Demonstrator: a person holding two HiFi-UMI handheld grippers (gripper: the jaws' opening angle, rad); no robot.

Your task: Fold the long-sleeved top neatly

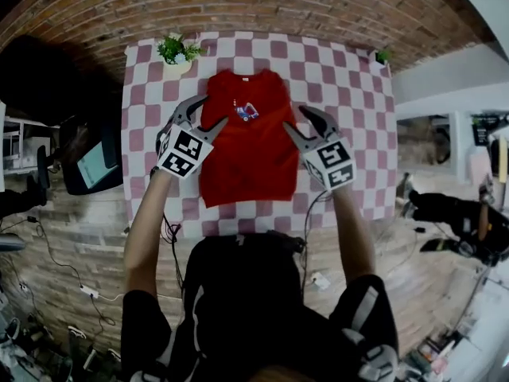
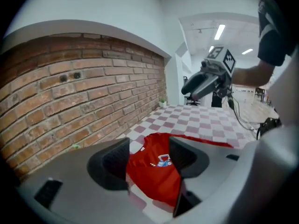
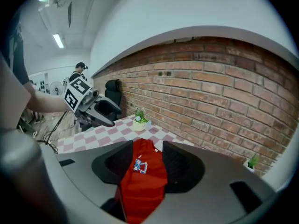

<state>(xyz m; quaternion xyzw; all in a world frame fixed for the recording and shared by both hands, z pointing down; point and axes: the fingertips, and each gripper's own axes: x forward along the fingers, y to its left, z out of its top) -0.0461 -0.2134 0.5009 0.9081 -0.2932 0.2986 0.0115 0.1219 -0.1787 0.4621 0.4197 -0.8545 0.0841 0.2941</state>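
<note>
The left tool (image 1: 213,110) has its jaws wide apart and nothing is gripped between them. In its own view only the red top (image 2: 156,174) lying beyond shows in the gap. The right tool (image 1: 294,118) is open as well and empty, and the same top (image 3: 142,181) is framed between its pads. Each tool is held in a bare forearm's hand, and they point at the top from either side, the left at its left edge and the right at its right edge.

The red top (image 1: 246,146) lies flat on the desk (image 1: 350,78), which is covered in a pink-and-white checked cloth. Its collar is toward the brick wall (image 1: 238,6) and a small blue-and-white print faces up. A potted plant (image 1: 176,52) stands at the far left corner of the desk.
</note>
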